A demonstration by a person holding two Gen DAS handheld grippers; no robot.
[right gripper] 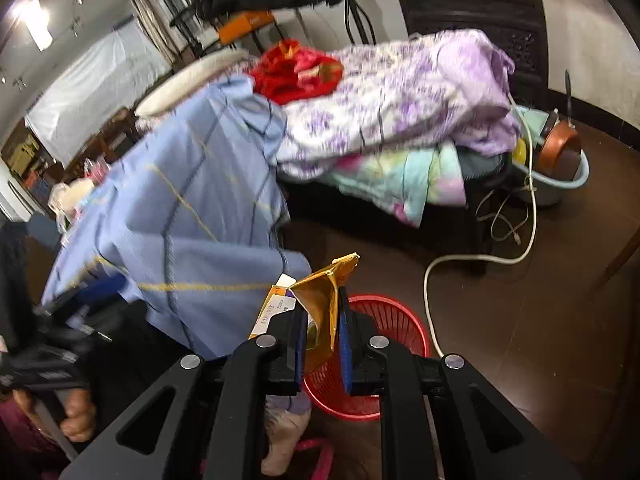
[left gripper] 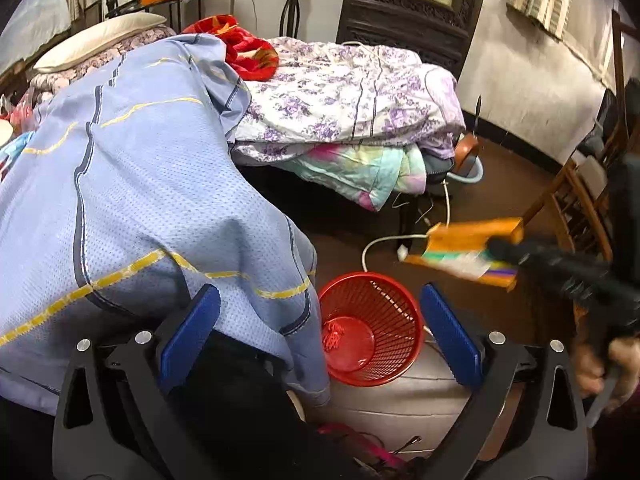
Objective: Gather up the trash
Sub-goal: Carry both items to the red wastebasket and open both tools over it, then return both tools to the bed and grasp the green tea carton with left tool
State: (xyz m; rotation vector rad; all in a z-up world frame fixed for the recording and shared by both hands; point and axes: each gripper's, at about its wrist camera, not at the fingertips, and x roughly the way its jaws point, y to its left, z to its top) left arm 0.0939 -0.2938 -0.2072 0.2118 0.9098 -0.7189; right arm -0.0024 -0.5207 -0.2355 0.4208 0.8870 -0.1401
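A red mesh waste basket (left gripper: 370, 330) stands on the dark floor, with a small red scrap inside; it also shows in the right wrist view (right gripper: 394, 320). My left gripper (left gripper: 320, 328) is open and empty, its blue pads either side of the basket's mouth and above it. My right gripper (right gripper: 322, 344) is shut on a flattened orange and gold carton (right gripper: 320, 304), held just above the basket's near rim. In the left wrist view the same carton (left gripper: 468, 250) hangs in the air to the right of the basket, blurred.
A blue garment (left gripper: 132, 200) drapes over furniture at left, beside the basket. A bed piled with floral quilts (left gripper: 352, 96) is behind. A white cable (right gripper: 432, 280) runs over the floor. A pan in a blue basin (right gripper: 560, 160) and a wooden chair (left gripper: 576, 200) stand at right.
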